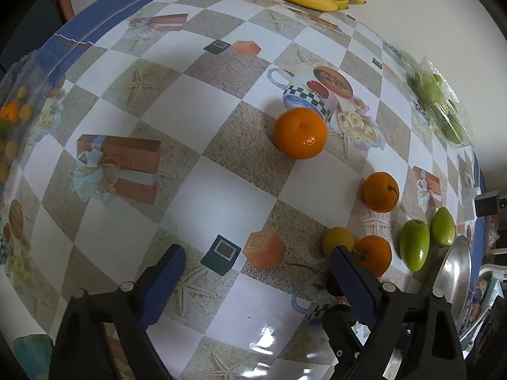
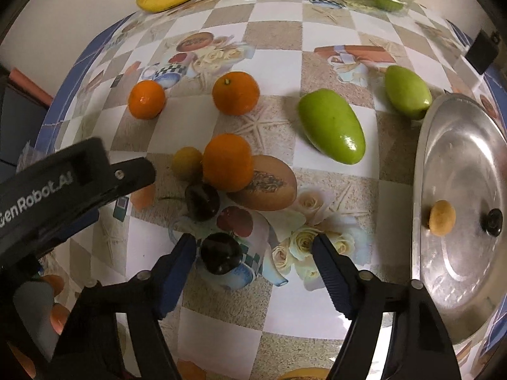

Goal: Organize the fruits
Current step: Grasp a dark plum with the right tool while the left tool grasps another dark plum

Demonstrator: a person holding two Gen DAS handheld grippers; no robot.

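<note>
Evidently lining up a pick, the right hand-held gripper point(image 2: 255, 255) hangs spread wide, a dark cherry point(image 2: 221, 253) just inside its left finger. Left hand-held gripper point(image 1: 258, 264) gapes empty; the steel tray point(image 2: 456, 288), probably the destination, sits to the right.

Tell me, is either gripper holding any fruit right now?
No. Left gripper and right gripper are both open and empty; a dark cherry lies between the right fingers, ungripped.

desk point(image 2: 275, 313): covered by checkered oilcloth with white and sand-coloured squares, blue border, printed mugs, roses, gift boxes, starfish | wall point(image 2: 63, 15): plain off-white, behind far edge of desk | small black box point(image 2: 483, 52): far right, at desk edge | terracotta-coloured strip point(image 2: 28, 84): far left, beyond desk
</note>
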